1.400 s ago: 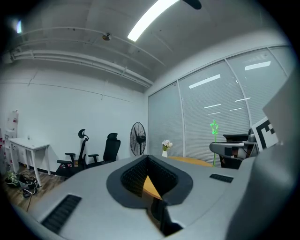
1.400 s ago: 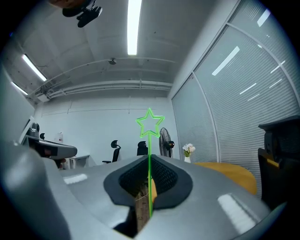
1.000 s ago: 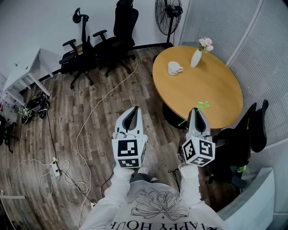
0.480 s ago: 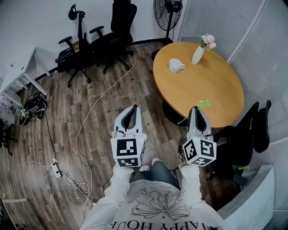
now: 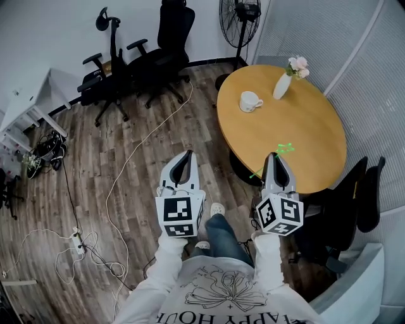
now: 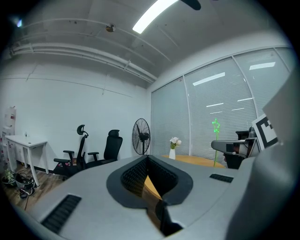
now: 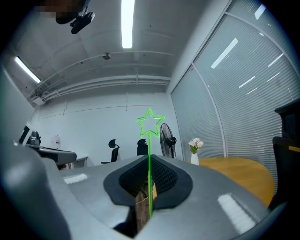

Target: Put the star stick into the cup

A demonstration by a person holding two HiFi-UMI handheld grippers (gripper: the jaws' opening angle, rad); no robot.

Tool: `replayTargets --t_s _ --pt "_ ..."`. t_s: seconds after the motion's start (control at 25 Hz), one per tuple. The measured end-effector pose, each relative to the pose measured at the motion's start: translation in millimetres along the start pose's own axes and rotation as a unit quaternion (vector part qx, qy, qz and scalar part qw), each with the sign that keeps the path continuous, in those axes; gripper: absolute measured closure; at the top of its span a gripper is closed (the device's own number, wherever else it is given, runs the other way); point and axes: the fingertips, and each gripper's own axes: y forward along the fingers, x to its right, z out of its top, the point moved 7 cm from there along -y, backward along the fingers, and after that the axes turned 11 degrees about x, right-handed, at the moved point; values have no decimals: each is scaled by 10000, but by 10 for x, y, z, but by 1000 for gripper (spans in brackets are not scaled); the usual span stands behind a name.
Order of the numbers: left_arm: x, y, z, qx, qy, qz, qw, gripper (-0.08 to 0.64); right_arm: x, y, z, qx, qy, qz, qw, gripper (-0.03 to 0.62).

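From the head view, we see the left tool (image 5: 185, 156) and the right tool (image 5: 271, 157) held out side by side, well apart, above the wood floor (image 5: 126, 152). The green star stick (image 5: 284, 149) pokes out past the tip of the right tool. Its star end is over the near edge of the round worktop (image 5: 297, 136). The stick is very thin from up here, so we think it leans a little, but it is hard to be sure. The white cup (image 5: 250, 100) stands on the far side of the worktop, well apart from the stick. A white vase (image 5: 282, 86) with pink flowers (image 5: 297, 64) stands near the cup. A fan (image 5: 238, 17) and black chairs (image 5: 155, 47) stand by the wall, and a white cable (image 5: 136, 161) runs across the floor.

In the left gripper view, the left tool's jaws are pressed together and there is nothing between them. Past them we see the chairs, the fan, the vase and a strip of the worktop. The star stick shows far off at the right, standing up from the right tool.

In the right gripper view, the right tool's jaws are clamped on the star stick. The stick rises straight up from between them, with the star at the top. The fan, the vase and the worktop lie behind it at the right.
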Motion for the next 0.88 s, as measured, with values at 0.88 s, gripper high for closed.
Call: replayTargets --t_s 0.88 --pt "83 1919 -30 43 260 263 9993 554 843 1918 -209 222 304 359 9986 568"
